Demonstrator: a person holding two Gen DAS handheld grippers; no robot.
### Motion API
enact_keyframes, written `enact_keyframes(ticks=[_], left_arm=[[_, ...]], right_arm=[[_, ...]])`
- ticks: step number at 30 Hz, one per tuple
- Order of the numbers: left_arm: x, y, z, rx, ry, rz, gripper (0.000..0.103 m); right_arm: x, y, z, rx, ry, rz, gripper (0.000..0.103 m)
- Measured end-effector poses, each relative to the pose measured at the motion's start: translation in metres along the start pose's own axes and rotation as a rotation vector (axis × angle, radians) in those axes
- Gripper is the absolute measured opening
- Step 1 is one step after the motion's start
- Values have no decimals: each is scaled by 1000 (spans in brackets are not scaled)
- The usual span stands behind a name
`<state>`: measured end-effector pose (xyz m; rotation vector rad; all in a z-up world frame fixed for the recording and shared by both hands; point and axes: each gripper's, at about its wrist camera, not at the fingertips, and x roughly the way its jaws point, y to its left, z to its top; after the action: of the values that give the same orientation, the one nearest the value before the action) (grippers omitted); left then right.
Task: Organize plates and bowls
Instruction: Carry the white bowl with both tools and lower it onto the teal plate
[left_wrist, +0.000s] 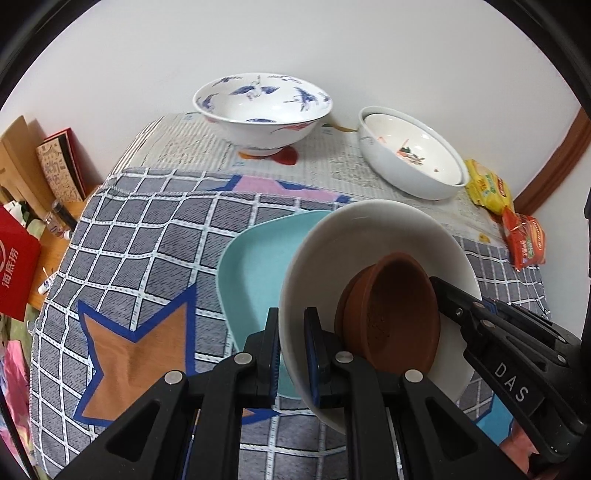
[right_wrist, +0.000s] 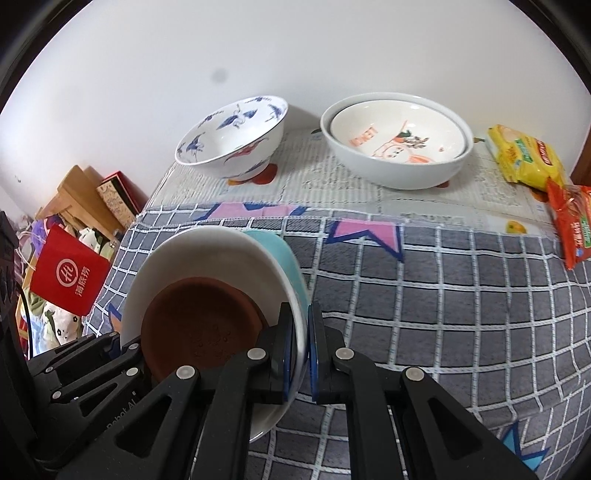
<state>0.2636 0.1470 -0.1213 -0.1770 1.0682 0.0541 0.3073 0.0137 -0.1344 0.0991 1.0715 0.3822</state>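
Between the two black fingers of the left gripper sits the near rim of a white plate, pinched tight with almost no gap on either side. Opposite it, the right gripper pinches the other rim of the same white plate, its fingers likewise pressed close against the rim. That plate is tilted between the two grippers, above the table, and carries one brown clay saucer resting in its hollow. Directly under the white plate is one teal plate, whose edge shows beside and beneath it; whether it is gripped along with the white one or lies on the cloth cannot be told. Below is a grey checked cloth with orange, pink and blue star shapes, spread over the table, whose far part is covered in pale printed paper. At the far edge, against a white wall, stand three bowls: one white bowl painted with blue birds on the left, and to its right one plain white bowl with a smaller cartoon-printed bowl nested inside it. Two snack packets lie at the right edge, one yellow and one orange-red, touching each other. Off the table's left side, a red paper bag sits among boxes and clutter.
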Motion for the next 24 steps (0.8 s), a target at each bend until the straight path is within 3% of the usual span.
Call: enact_keyframes(ticks=[15,24], left_arm=[[38,25,12,-26,22,9,12],[44,25,16,-17,15,-1,13]], right_arm=[[48,13,11,-24,42,2,8],[57,10,17,-36,40,14,8]])
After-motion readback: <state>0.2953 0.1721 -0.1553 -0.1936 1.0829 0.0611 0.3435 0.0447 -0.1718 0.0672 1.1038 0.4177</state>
